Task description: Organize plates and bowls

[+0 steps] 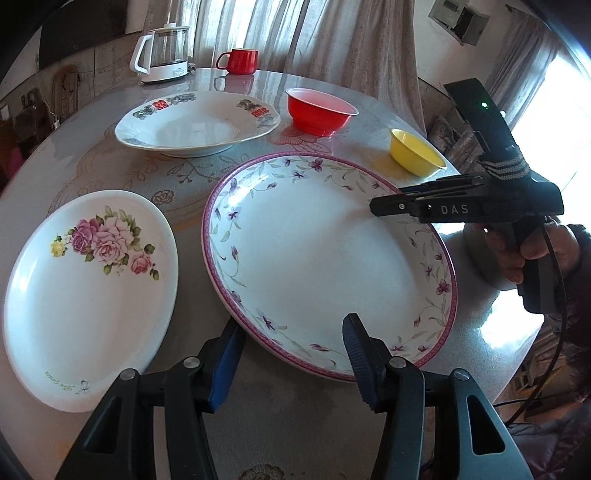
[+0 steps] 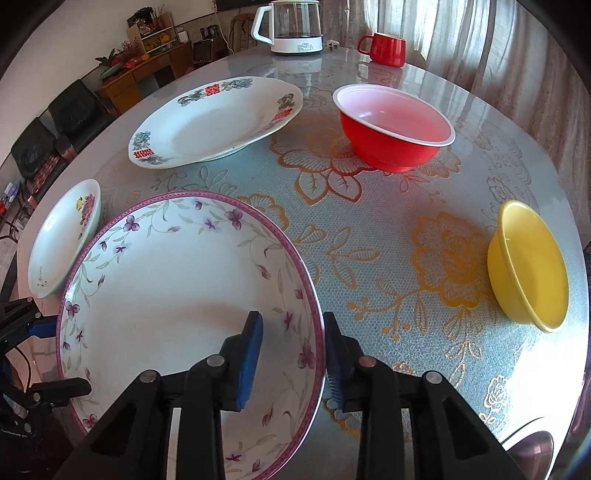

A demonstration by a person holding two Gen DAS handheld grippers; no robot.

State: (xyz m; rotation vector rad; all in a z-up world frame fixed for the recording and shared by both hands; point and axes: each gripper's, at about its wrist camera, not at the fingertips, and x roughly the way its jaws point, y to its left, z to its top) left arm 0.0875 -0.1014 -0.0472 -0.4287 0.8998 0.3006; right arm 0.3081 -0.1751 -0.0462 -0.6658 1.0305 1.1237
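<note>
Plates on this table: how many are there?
3: the purple-flowered plate nearest, between both grippers' jaws; the rose plate to its left; the red-lettered plate farther back. None appears hidden.

The rim of the purple-flowered plate is straddled by the open jaws of the right gripper. A red bowl and yellow bowl are seen on the table.

Rose plate half hidden behind purple-rimmed plate, kettle top cropped, shelf items blurred
</note>
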